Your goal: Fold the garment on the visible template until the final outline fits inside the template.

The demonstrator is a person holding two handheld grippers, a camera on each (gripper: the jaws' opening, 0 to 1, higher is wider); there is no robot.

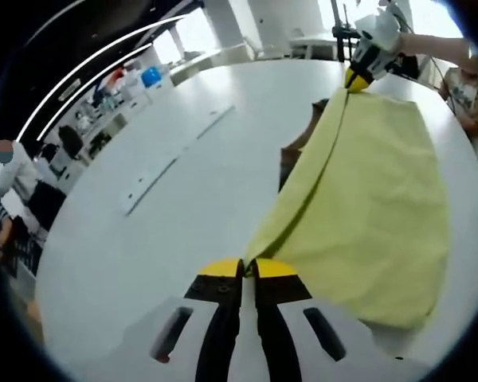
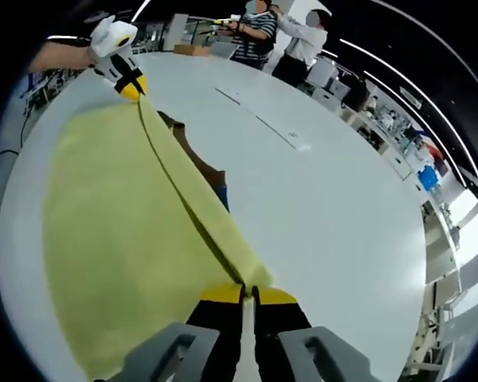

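A yellow garment (image 1: 366,199) lies spread across a large white surface (image 1: 183,215), its long folded edge stretched taut between two yellow-tipped grippers. In the left gripper view, the left gripper (image 1: 248,268) has its jaws pressed together on one corner of the fabric, near the surface's closer edge. At the far end of the same fold, the right gripper (image 1: 358,78) pinches the opposite corner, with a person's forearm (image 1: 434,48) reaching in behind it.

The right gripper view shows the same scene from the other end: the right gripper (image 2: 248,295) is clamped on its corner of the garment (image 2: 111,231), and the left gripper (image 2: 132,87) holds the far corner, gripped by a hand in a white glove (image 2: 107,36). The fold runs as a straight dark crease between the two.

A dark brown piece (image 2: 195,163) peeks out from beneath the folded edge, with a small patch of blue (image 2: 223,195) beside it; what exactly it is cannot be told. A pale strip (image 1: 171,163) lies on the bare part of the surface, well apart from the garment. Two people (image 2: 283,36) stand past the surface's far edge, among desks and ceiling lights (image 1: 88,72).
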